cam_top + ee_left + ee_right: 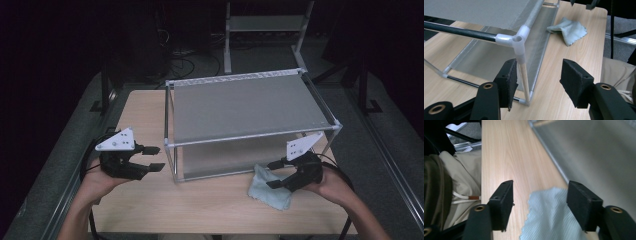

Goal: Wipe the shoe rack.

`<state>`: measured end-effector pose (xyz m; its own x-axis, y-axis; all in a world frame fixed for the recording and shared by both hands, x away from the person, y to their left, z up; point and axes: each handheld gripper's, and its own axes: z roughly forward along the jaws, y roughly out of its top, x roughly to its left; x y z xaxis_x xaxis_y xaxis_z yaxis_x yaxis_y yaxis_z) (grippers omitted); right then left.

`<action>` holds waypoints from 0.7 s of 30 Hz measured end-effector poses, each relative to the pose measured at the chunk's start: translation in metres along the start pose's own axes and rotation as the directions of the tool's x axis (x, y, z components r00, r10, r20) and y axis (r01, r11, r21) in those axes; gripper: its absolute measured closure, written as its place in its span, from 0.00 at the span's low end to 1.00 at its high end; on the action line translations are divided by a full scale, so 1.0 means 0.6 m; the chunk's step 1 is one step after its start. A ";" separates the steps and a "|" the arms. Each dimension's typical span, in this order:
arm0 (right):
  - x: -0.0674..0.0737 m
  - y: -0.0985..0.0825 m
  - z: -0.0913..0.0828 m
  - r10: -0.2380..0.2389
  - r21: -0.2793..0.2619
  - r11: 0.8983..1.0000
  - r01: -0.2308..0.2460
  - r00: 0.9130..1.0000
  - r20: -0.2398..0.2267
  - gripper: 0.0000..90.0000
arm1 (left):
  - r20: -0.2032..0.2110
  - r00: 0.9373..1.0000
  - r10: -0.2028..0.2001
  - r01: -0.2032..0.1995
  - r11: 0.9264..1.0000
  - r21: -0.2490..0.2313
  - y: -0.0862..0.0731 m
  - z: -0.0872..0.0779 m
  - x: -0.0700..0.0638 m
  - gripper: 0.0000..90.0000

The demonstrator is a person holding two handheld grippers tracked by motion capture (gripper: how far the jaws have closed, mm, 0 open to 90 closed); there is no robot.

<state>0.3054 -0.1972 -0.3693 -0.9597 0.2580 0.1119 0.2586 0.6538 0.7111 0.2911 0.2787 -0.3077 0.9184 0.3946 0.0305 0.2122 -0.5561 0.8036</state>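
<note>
A two-tier rack [245, 107] with grey fabric shelves, thin poles and white corner joints stands on the wooden table [150, 200]. My left gripper [159, 157] hovers open just left of the rack's front-left post [524, 72]; in the left gripper view that post rises between the jaws, close to the left pad [509, 80], and whether it touches I cannot tell. A light blue cloth [272, 197] lies crumpled on the table by the rack's front right. My right gripper [270, 174] is open right over the cloth [551, 215], its jaws straddling the cloth's edge without pressing on it.
The table's near edge runs close to the cloth, with the person's beige trousers [461, 170] beyond it. A second metal shelf frame [265, 30] and cables [180, 60] sit on the dark floor behind the table. Bare tabletop lies between the two hands.
</note>
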 end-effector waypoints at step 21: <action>-0.032 -0.095 0.095 0.121 0.132 0.982 -0.132 0.989 0.084 0.62 | -0.003 0.999 -0.043 0.043 0.998 0.047 -0.013 0.043 0.014 0.64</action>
<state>0.3153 -0.1988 -0.4517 -0.9084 0.3944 0.1386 0.3952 0.7020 0.5924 0.3059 0.2673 -0.3291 0.9072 0.4207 -0.0022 0.2673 -0.5724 0.7752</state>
